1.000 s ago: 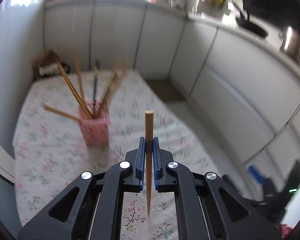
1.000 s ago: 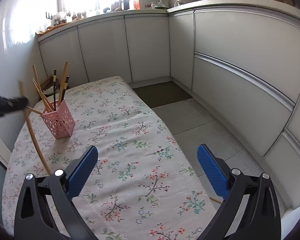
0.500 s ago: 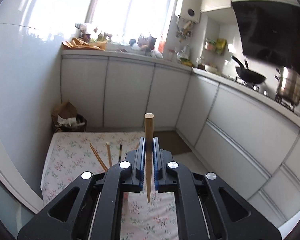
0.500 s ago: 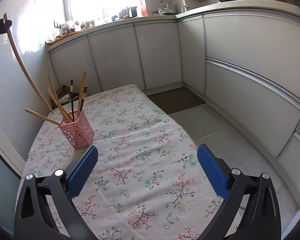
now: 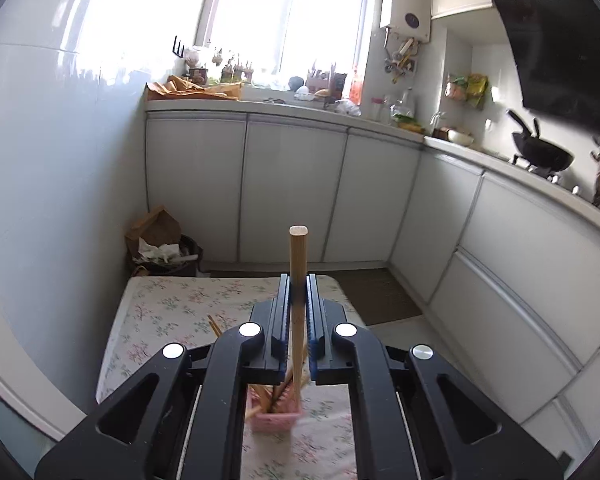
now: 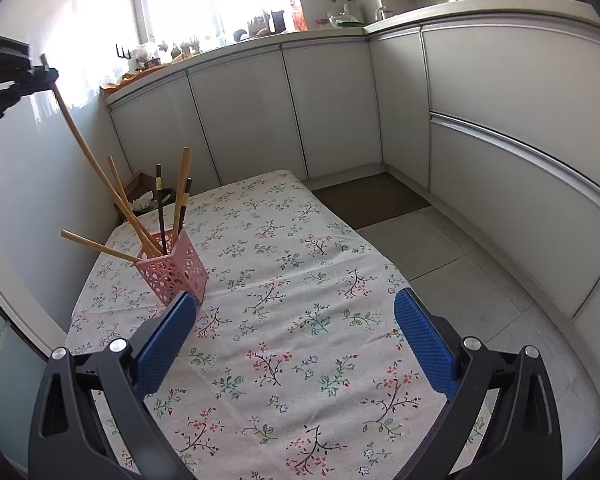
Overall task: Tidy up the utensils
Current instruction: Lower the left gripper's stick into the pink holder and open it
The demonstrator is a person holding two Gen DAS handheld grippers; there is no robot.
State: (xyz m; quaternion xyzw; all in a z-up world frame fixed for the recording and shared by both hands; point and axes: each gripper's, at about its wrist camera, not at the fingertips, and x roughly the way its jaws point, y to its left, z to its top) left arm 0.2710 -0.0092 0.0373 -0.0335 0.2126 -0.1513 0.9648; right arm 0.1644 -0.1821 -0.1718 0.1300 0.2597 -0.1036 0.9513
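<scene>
While the left gripper [image 5: 298, 312] clamps a chopstick [image 5: 298, 280] seemingly above the holder [image 6: 174, 270], the right gripper [image 6: 293, 332] gapes.

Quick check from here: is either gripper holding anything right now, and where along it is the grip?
The left gripper is shut on a wooden chopstick, clamped near its thick upper end, tip down in the pink holder. The right gripper is open, holding nothing.
</scene>
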